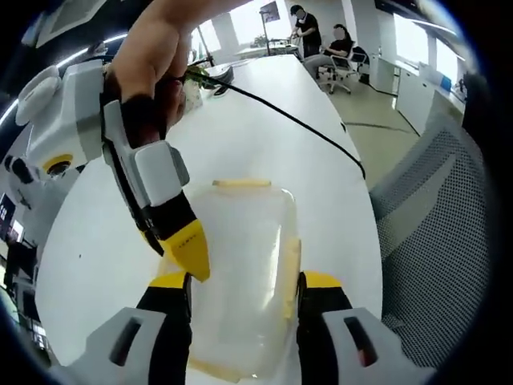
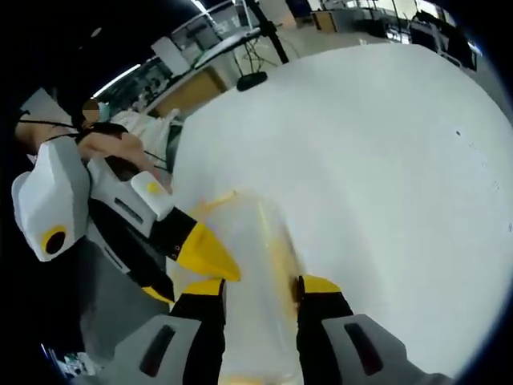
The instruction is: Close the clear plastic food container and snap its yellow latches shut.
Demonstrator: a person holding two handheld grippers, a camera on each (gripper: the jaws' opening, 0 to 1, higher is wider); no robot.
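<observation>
White table (image 1: 321,184) bears the container (image 1: 244,265), lengthwise away from left gripper (image 1: 244,293).

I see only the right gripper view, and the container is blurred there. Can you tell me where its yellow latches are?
Observer: In the left gripper view, one yellow latch lies on the far edge of the clear container.
Operator: Is there another one?
Observer: Yes, a second latch runs along one side, close to a jaw of the left gripper.
Operator: Where is my right gripper against it?
Observer: The right gripper has its yellow tip at the opposite side, across from that second latch.
</observation>
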